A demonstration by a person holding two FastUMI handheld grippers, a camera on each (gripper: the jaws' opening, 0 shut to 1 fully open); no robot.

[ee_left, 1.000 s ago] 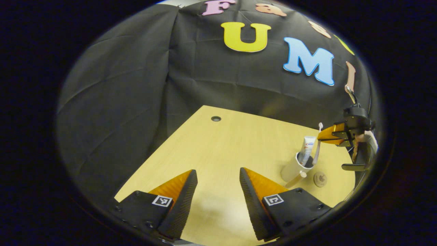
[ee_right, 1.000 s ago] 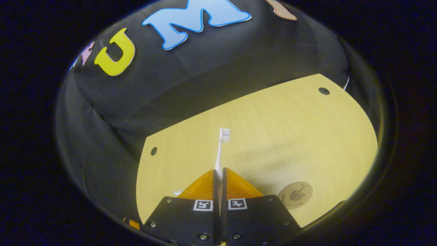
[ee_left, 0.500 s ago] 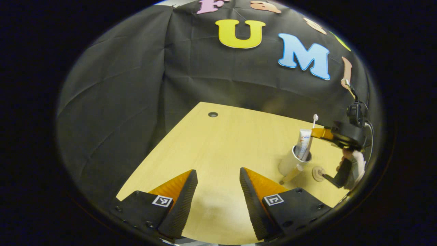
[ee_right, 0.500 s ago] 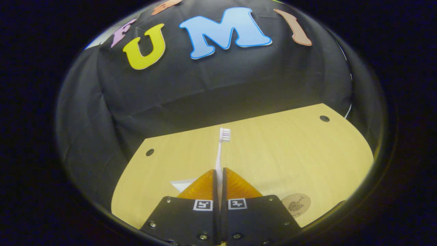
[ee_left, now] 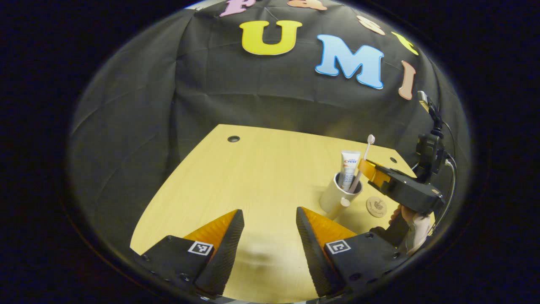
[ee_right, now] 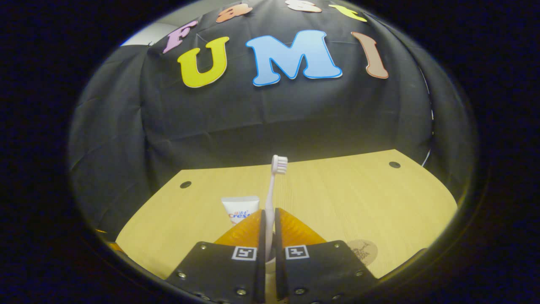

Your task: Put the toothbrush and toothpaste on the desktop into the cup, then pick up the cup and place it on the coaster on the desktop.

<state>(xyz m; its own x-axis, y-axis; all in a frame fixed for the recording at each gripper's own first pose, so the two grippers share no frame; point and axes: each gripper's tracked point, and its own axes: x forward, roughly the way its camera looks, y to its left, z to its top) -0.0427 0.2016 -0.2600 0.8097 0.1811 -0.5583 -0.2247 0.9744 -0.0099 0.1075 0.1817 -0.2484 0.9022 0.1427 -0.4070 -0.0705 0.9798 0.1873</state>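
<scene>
I hold my left gripper (ee_left: 270,236) with its fingers spread wide over the bare desk (ee_left: 253,169), grasping nothing. My right gripper (ee_right: 268,221) has the toothbrush (ee_right: 274,177) between its fingers, with a slight gap opening on either side, so I cannot tell whether it grips. The brush stands in the cup (ee_left: 335,197) beside the toothpaste (ee_left: 349,169); the coaster (ee_left: 376,206) lies just beside the cup.

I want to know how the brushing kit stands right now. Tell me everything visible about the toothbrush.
The toothbrush is slim, white and plastic-looking, with pale bristles at its top end. It stands nearly upright, head up, its lower end down in the white cup beside the toothpaste. The right gripper has both fingers at its handle, a slight gap showing beside it.
</scene>
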